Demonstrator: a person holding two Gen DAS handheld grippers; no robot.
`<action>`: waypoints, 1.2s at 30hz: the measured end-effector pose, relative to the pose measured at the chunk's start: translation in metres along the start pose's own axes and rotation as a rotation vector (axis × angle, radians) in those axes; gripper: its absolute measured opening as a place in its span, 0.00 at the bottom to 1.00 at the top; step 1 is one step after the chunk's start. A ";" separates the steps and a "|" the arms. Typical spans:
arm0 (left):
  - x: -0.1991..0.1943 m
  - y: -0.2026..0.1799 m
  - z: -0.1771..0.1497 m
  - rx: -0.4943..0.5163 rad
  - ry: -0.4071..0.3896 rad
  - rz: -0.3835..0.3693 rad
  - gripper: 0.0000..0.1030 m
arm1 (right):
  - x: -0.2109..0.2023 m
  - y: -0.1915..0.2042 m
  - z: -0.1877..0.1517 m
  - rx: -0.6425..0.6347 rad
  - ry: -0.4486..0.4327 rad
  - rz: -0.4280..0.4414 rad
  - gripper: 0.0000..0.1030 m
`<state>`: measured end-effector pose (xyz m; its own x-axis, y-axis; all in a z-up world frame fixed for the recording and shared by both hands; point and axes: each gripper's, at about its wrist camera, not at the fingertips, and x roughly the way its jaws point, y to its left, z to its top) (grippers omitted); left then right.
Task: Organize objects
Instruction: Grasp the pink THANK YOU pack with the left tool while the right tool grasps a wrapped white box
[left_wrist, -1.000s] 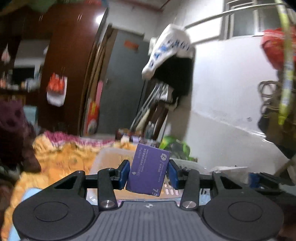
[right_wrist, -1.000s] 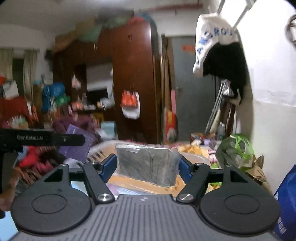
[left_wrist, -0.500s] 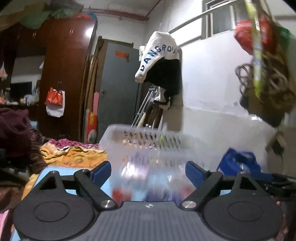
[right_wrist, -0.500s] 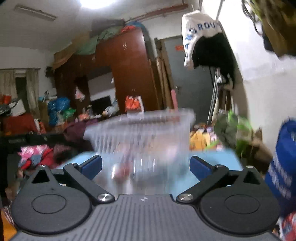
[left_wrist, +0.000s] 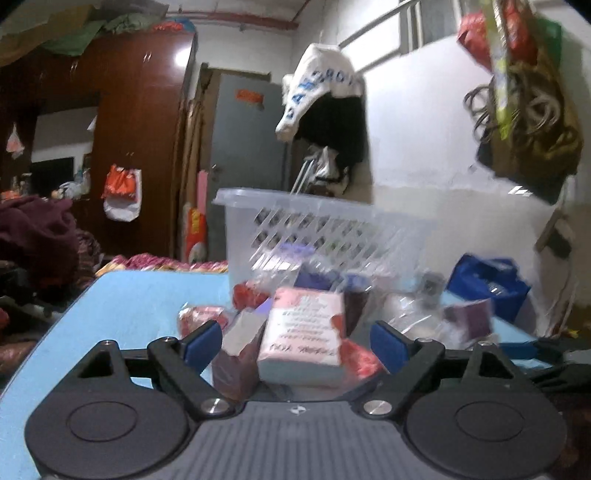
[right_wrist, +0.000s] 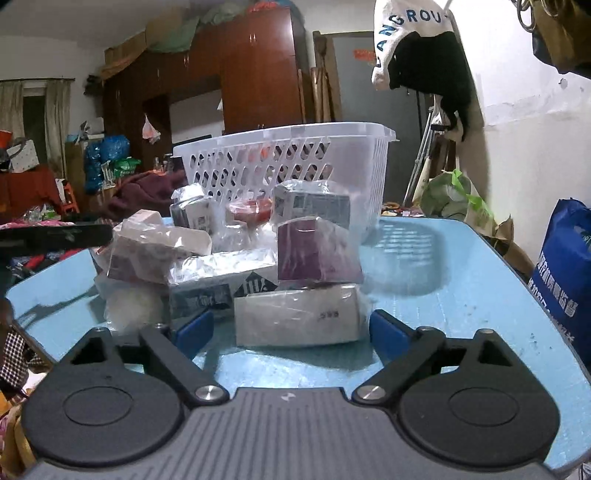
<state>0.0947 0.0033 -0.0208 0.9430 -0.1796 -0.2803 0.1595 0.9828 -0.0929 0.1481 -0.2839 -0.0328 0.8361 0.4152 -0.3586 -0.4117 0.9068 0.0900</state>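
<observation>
Both the left gripper (left_wrist: 295, 341) and right gripper (right_wrist: 290, 332) are hovering spread and empty; wrapped boxes (right_wrist: 295, 321) are lying heaped on the table (right_wrist: 461, 295) before the basket (right_wrist: 288, 162), most sorting apparently remaining.

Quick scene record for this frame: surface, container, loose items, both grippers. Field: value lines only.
surface: light blue table
container: white perforated basket, upright at the table's far side
loose items: pile of plastic-wrapped boxes in front of the basket, including a maroon box and a pink box
left gripper: open, empty, pink box between its fingers
right gripper: open, empty, facing a white wrapped box
</observation>
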 end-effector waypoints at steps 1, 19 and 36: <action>0.001 -0.001 -0.002 0.012 -0.007 0.021 0.87 | -0.001 0.001 -0.002 -0.012 0.003 -0.006 0.88; 0.009 -0.024 -0.002 0.161 0.012 0.043 0.56 | -0.011 -0.001 -0.011 -0.004 -0.031 0.001 0.78; -0.021 -0.011 -0.002 0.082 -0.079 -0.003 0.55 | -0.044 -0.017 -0.005 0.037 -0.096 0.001 0.78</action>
<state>0.0726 -0.0041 -0.0157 0.9621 -0.1813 -0.2035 0.1823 0.9831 -0.0140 0.1164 -0.3176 -0.0235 0.8673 0.4199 -0.2675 -0.4008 0.9076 0.1254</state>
